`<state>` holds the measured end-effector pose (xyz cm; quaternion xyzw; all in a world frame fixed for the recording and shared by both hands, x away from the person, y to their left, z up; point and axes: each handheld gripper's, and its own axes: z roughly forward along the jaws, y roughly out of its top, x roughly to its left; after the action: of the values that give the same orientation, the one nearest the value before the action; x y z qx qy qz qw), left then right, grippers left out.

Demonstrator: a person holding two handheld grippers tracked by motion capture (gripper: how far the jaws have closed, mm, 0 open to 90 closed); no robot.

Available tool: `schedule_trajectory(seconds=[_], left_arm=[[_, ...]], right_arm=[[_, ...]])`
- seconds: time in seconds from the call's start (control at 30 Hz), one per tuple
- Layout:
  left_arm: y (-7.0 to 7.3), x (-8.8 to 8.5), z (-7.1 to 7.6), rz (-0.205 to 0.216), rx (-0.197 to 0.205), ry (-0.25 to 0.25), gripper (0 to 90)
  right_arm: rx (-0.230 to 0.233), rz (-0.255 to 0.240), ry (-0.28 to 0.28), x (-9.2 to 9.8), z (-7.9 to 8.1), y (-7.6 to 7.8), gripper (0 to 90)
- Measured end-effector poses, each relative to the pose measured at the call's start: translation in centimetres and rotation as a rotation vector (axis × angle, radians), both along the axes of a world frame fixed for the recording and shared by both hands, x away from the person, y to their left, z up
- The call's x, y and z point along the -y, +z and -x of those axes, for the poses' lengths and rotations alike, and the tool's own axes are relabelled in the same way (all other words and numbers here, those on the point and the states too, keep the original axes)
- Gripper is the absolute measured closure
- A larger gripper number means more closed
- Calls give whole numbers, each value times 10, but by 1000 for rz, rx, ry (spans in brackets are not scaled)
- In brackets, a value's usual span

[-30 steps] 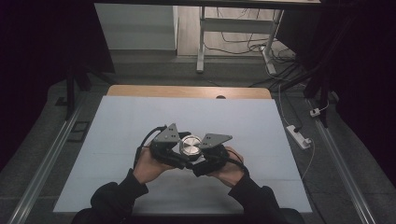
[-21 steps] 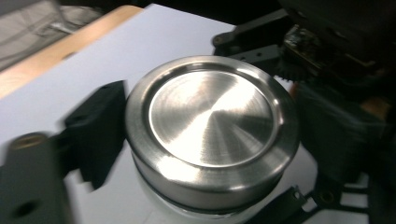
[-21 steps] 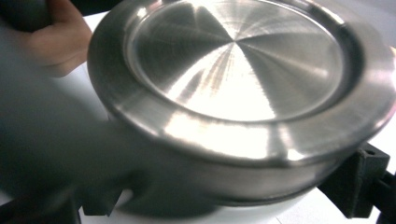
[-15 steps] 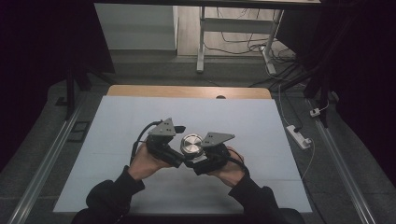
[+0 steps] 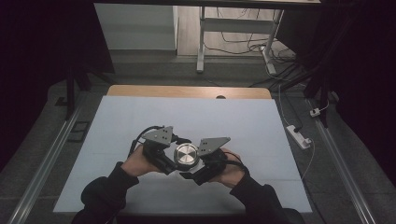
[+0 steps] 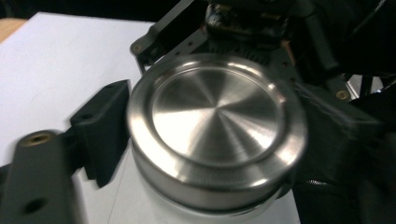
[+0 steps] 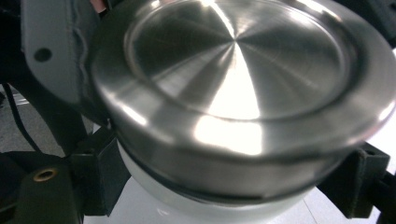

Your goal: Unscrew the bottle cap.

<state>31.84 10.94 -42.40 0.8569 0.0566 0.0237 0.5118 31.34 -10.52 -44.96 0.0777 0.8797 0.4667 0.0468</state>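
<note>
A white jar with a brushed steel lid stands near the front middle of the white table, held between both hands. My left gripper comes in from the left. Its jaws have just been closing, and in the left gripper view its fingers press on the lid from both sides. My right gripper comes in from the right. In the right gripper view its fingers clamp the white body just under the lid.
The white sheet has bare room on all sides of the jar. A wooden strip marks the table's far edge. A white power strip lies on the floor at the right, and a desk frame stands beyond.
Half a second ago the left gripper's jaws stood wide beside the lid; now they are closed on it again. The right gripper and the jar have stayed in place.
</note>
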Motion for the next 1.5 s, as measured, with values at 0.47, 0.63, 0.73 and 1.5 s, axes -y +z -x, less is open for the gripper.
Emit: schedule_trajectory(seconds=[0.47, 0.63, 0.73, 1.5], left_arm=[[-4, 24, 7, 12, 11, 357, 186], [-5, 27, 8, 16, 14, 401, 188], [-5, 26, 7, 18, 6, 399, 189], [13, 16, 11, 52, 11, 394, 190]], right_arm=[[8, -14, -236, 4, -10, -3, 147], [7, -13, -276, 4, -11, -4, 147], [2, -13, -280, 4, -11, -5, 147], [-3, -23, -262, 3, -11, -6, 147]])
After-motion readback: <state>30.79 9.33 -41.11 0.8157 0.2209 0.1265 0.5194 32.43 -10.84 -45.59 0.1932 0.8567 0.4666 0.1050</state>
